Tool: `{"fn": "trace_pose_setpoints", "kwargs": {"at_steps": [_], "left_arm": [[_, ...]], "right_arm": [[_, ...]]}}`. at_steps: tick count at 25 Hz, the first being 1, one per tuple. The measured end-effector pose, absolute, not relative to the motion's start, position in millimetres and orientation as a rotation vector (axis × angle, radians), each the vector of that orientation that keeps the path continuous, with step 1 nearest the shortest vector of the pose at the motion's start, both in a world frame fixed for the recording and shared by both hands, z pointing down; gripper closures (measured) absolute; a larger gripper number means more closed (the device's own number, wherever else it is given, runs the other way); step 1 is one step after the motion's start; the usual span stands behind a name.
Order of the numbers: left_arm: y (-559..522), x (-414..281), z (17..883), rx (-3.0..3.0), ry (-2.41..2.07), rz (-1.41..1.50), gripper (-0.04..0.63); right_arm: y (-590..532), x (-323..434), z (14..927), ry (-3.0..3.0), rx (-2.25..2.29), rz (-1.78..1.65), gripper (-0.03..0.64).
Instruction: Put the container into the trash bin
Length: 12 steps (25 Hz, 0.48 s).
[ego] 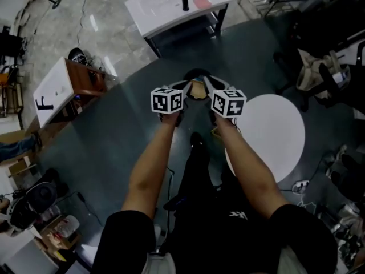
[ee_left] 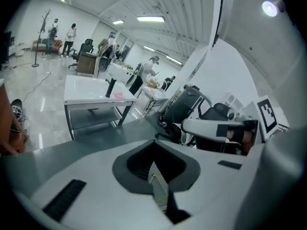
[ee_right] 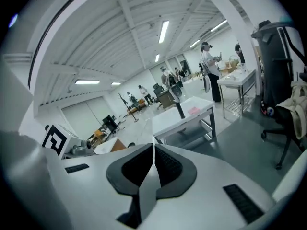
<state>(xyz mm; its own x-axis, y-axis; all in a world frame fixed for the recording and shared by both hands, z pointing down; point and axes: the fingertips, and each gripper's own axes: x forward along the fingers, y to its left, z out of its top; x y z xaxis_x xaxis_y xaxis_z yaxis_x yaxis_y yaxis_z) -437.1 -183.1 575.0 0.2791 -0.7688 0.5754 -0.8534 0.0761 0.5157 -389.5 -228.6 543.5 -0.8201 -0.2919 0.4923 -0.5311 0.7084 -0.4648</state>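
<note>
In the head view both grippers are raised side by side in front of me, with a tan container [ego: 197, 89] hanging between them. My left gripper [ego: 186, 91] is shut on a thin pale edge of the container [ee_left: 159, 185], which stands between its pads. My right gripper [ego: 210, 90] is shut on another thin grey-white edge [ee_right: 150, 177]. A dark round rim [ego: 197, 72] shows on the floor just beyond the jaws; I cannot tell whether it is the trash bin. The rest of the container is hidden behind the marker cubes.
A white table with a black post [ego: 181, 3] stands ahead. A round white table [ego: 274, 131] is at my right, a wood-sided desk [ego: 67, 89] at my left. An office chair with bags [ego: 326, 73] stands far right. Boxes and cables lie at the lower left. Several people stand far off.
</note>
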Motion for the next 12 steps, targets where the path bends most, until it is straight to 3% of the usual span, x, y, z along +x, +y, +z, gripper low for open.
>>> {"fn": "trace_pose_setpoints", "kwargs": {"at_steps": [12], "left_arm": [[-158,-360,360,1.997,-1.659,0.05,0.592]], "right_arm": [[-216,-300,331,-2.909,0.371,0.667,0.575]]}}
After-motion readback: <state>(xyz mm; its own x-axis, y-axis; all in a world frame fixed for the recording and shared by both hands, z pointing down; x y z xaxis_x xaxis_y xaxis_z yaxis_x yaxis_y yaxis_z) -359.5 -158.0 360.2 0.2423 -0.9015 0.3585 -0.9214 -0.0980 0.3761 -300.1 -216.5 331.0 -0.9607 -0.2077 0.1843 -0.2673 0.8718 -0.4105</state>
